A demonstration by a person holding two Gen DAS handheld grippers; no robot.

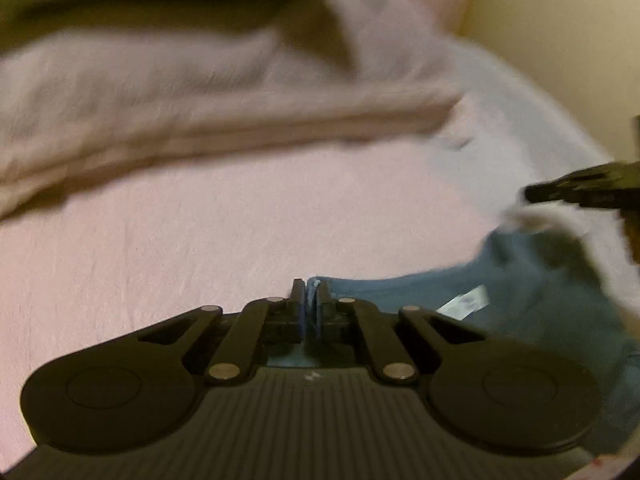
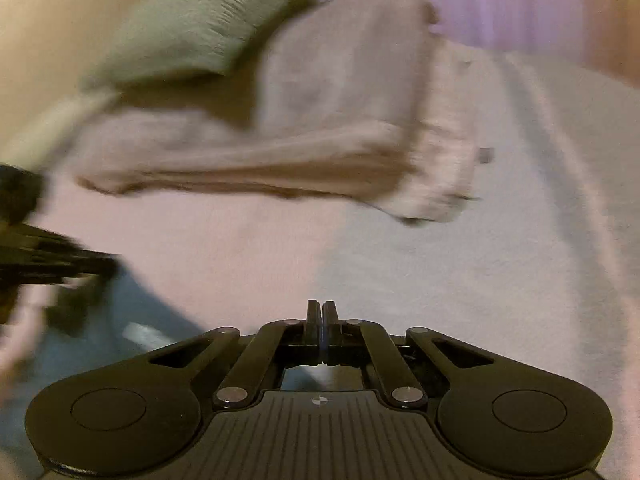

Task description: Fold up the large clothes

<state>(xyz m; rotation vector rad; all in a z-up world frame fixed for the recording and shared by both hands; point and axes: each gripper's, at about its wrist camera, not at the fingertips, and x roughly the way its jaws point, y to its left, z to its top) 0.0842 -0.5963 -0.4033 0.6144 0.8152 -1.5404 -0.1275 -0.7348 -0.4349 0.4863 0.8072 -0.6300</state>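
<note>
1. Where the left gripper (image 1: 307, 300) meets the bed, a blue garment (image 1: 532, 280) starts right at its fingertips and spreads off to that gripper's right, with a small white label (image 1: 466, 300) showing on the cloth.
2. A thin edge of the blue fabric sits between the left gripper's jaws, which are pressed together on it; the grip is narrow.
3. Seen from the right wrist, the same blue garment (image 2: 100, 320) lies low to the left of the right gripper (image 2: 322, 314), which is drawn fully together, pads touching.
4. Whether any cloth is caught between the right gripper's pads cannot be told; only a faint pale sliver shows behind them.
5. Each gripper appears in the other's view as a blurred black shape at the frame edge, close to the raised corner of the blue garment.
6. Under both grippers stretches a pale pink sheet (image 1: 200, 240), smooth ahead of the left gripper.
7. Ahead of both grippers, further off, lies a rumpled beige-pink garment (image 2: 340, 128), spread crosswise.
8. Beyond it, ahead and to the left of the right gripper, a grey-green ribbed cloth (image 2: 208, 20) rests partly over the beige one.
9. A cream wall (image 1: 560, 40) stands ahead and right of the left gripper.
</note>
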